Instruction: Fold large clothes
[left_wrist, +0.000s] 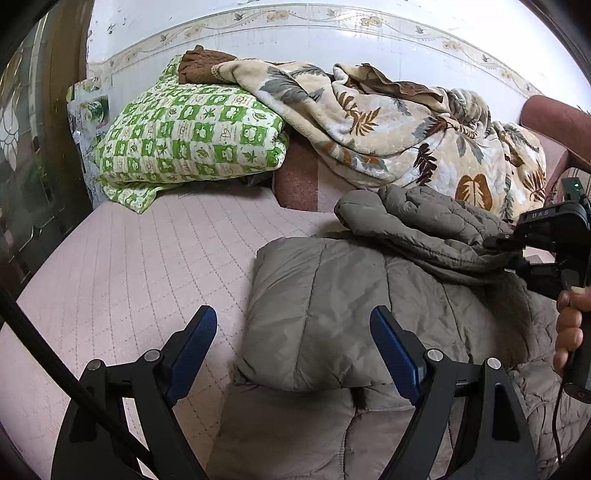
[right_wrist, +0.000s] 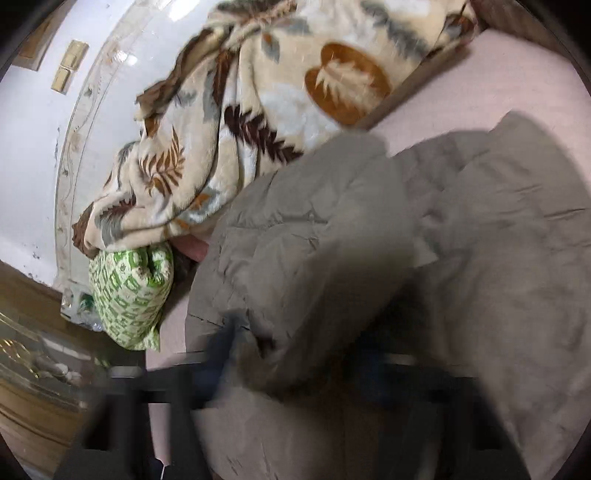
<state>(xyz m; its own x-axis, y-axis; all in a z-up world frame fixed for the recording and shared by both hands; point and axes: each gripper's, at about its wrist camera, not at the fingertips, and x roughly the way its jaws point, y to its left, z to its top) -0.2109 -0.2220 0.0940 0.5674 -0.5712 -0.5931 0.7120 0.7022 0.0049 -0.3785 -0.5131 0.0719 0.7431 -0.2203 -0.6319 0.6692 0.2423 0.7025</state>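
Lying on a quilted pink mattress (left_wrist: 147, 251), a puffy grey-brown down jacket (left_wrist: 325, 295) has one sleeve (left_wrist: 424, 218) pinched in the right gripper (left_wrist: 496, 243); the left gripper (left_wrist: 291, 332) hovers wide open, empty, blue pads (left_wrist: 395, 350) straddling the folded edge

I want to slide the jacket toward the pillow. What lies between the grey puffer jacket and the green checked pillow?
Only bare pink quilted mattress between the grey puffer jacket and green checked pillow, shown in the left wrist view.
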